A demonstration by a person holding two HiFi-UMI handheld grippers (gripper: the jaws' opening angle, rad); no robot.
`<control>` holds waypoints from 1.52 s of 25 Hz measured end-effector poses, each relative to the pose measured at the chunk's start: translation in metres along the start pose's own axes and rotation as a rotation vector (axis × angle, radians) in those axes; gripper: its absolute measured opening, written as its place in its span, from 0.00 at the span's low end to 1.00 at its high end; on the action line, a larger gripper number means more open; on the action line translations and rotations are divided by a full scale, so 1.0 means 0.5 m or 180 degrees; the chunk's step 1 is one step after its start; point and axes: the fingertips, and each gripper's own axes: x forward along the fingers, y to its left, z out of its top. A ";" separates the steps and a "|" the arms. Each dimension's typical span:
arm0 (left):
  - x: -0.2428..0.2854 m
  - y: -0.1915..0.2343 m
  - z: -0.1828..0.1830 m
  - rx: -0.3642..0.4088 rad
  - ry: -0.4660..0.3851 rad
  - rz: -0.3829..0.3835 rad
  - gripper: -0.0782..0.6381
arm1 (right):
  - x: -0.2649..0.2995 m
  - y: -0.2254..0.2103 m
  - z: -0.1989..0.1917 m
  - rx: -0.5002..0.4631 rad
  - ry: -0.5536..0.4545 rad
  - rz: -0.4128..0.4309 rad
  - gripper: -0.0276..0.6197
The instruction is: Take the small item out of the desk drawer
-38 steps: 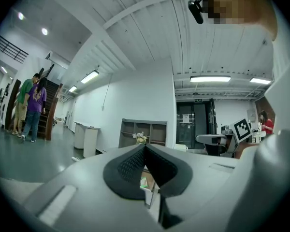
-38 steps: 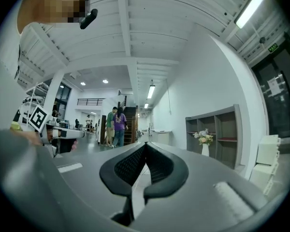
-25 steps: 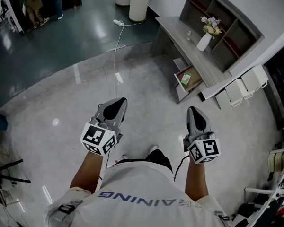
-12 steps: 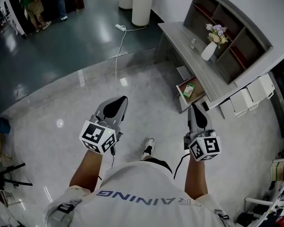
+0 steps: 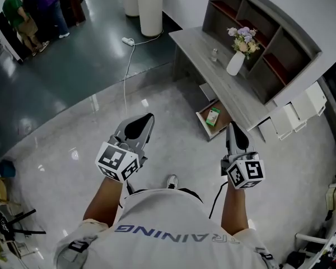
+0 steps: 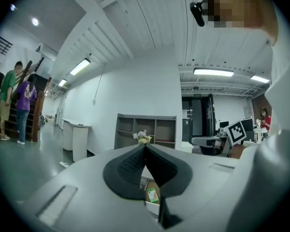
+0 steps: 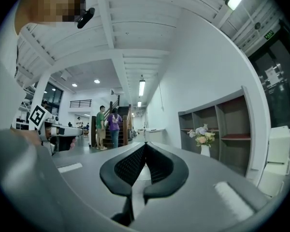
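Nearest, the left gripper (image 5: 141, 125) and the right gripper (image 5: 234, 130) are held out over bare floor (image 5: 73, 116), short of the desk (image 5: 197, 38). Each gripper's own view shows its jaws pressed together at the tips with nothing between them.

Just past the right gripper, the drawer (image 5: 204, 120) stands pulled out from the desk's underside near its right end. The small item (image 5: 213, 116), a green and white packet, lies flat inside it in plain sight. On the desktop above stands a white vase (image 5: 235, 64) of flowers, and a shelf unit (image 5: 263, 32) rises behind the desk. Far beyond the desk's left end, people (image 5: 22, 15) stand by a dark doorway.

This looks like the approach: nothing is reached or gripped yet. The next move calls for closing in on the drawer, most likely with the right gripper. It must spread its jaws and come down over the packet without catching the drawer's front wall.
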 end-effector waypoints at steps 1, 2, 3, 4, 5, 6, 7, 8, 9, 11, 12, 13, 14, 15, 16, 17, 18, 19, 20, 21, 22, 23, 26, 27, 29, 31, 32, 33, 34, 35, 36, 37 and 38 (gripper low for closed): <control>0.024 -0.001 -0.003 0.0008 0.0023 -0.0021 0.10 | 0.011 -0.024 -0.006 0.0019 0.0017 -0.0023 0.07; 0.047 0.000 -0.007 0.0011 0.0050 -0.0039 0.10 | 0.024 -0.047 -0.015 0.0046 0.0040 -0.0054 0.07; 0.068 0.003 -0.012 0.0011 0.0084 -0.0056 0.10 | 0.038 -0.067 -0.024 0.0085 0.0068 -0.0091 0.07; 0.088 0.007 -0.016 0.0012 0.0122 -0.0073 0.11 | 0.050 -0.084 -0.033 0.0132 0.0095 -0.0126 0.07; 0.107 0.013 -0.020 0.0015 0.0157 -0.0089 0.10 | 0.062 -0.097 -0.041 0.0173 0.0119 -0.0149 0.07; 0.126 0.020 -0.023 0.0019 0.0185 -0.0104 0.10 | 0.074 -0.107 -0.048 0.0199 0.0138 -0.0161 0.07; 0.147 0.029 -0.024 0.0019 0.0204 -0.0118 0.11 | 0.086 -0.117 -0.054 0.0207 0.0156 -0.0172 0.06; 0.170 0.038 -0.025 0.0010 0.0217 -0.0139 0.10 | 0.098 -0.129 -0.059 0.0203 0.0175 -0.0192 0.07; 0.195 0.045 -0.027 -0.0003 0.0225 -0.0173 0.10 | 0.110 -0.143 -0.063 0.0204 0.0193 -0.0227 0.07; 0.243 0.051 -0.030 -0.0008 0.0244 -0.0292 0.10 | 0.130 -0.175 -0.067 0.0238 0.0207 -0.0339 0.07; 0.268 0.055 -0.033 0.0001 0.0259 -0.0372 0.11 | 0.139 -0.188 -0.068 0.0255 0.0209 -0.0410 0.07; 0.292 0.061 -0.036 0.0008 0.0278 -0.0461 0.11 | 0.150 -0.199 -0.069 0.0261 0.0213 -0.0487 0.07; 0.318 0.070 -0.039 0.0005 0.0298 -0.0556 0.10 | 0.160 -0.206 -0.069 0.0255 0.0223 -0.0569 0.07; 0.344 0.081 -0.043 -0.0007 0.0317 -0.0655 0.10 | 0.170 -0.212 -0.069 0.0241 0.0237 -0.0656 0.07; 0.371 0.092 -0.048 -0.0023 0.0333 -0.0756 0.10 | 0.180 -0.217 -0.070 0.0223 0.0252 -0.0750 0.07; 0.396 0.103 -0.052 -0.0035 0.0348 -0.0858 0.11 | 0.190 -0.222 -0.071 0.0209 0.0266 -0.0853 0.07; 0.421 0.115 -0.057 -0.0037 0.0361 -0.0962 0.11 | 0.200 -0.227 -0.072 0.0208 0.0274 -0.0963 0.06; 0.443 0.127 -0.060 -0.0028 0.0373 -0.1067 0.11 | 0.210 -0.230 -0.075 0.0220 0.0277 -0.1077 0.07; 0.464 0.140 -0.062 -0.0016 0.0385 -0.1171 0.10 | 0.220 -0.231 -0.079 0.0237 0.0279 -0.1189 0.07; 0.482 0.153 -0.064 -0.0005 0.0399 -0.1271 0.10 | 0.231 -0.230 -0.082 0.0247 0.0280 -0.1293 0.07; 0.500 0.167 -0.065 0.0007 0.0413 -0.1365 0.10 | 0.244 -0.228 -0.083 0.0247 0.0279 -0.1387 0.07; 0.518 0.180 -0.065 0.0028 0.0424 -0.1456 0.11 | 0.258 -0.225 -0.081 0.0240 0.0272 -0.1471 0.06; 0.568 0.214 -0.064 0.0074 0.0413 -0.1696 0.10 | 0.295 -0.216 -0.078 0.0222 0.0257 -0.1690 0.07; 0.583 0.221 -0.063 0.0052 0.0400 -0.1762 0.10 | 0.302 -0.215 -0.082 0.0218 0.0273 -0.1766 0.07; 0.609 0.227 -0.066 0.0015 0.0397 -0.1900 0.10 | 0.307 -0.217 -0.094 0.0223 0.0324 -0.1926 0.07; 0.631 0.223 -0.075 0.0004 0.0426 -0.2044 0.10 | 0.303 -0.221 -0.106 0.0250 0.0360 -0.2074 0.07; 0.639 0.219 -0.081 -0.0004 0.0447 -0.2104 0.11 | 0.299 -0.222 -0.112 0.0263 0.0371 -0.2134 0.07; 0.645 0.214 -0.089 -0.0010 0.0473 -0.2152 0.10 | 0.294 -0.223 -0.118 0.0273 0.0382 -0.2186 0.07; 0.651 0.208 -0.098 -0.0015 0.0505 -0.2189 0.10 | 0.287 -0.224 -0.124 0.0278 0.0396 -0.2233 0.07; 0.655 0.199 -0.107 -0.0019 0.0538 -0.2222 0.11 | 0.278 -0.225 -0.131 0.0282 0.0412 -0.2277 0.07; 0.658 0.187 -0.115 -0.0023 0.0566 -0.2255 0.11 | 0.266 -0.229 -0.137 0.0286 0.0426 -0.2316 0.07; 0.661 0.174 -0.122 -0.0024 0.0585 -0.2285 0.11 | 0.254 -0.236 -0.143 0.0294 0.0436 -0.2350 0.07; 0.664 0.161 -0.127 -0.0020 0.0596 -0.2306 0.11 | 0.242 -0.244 -0.150 0.0307 0.0444 -0.2376 0.07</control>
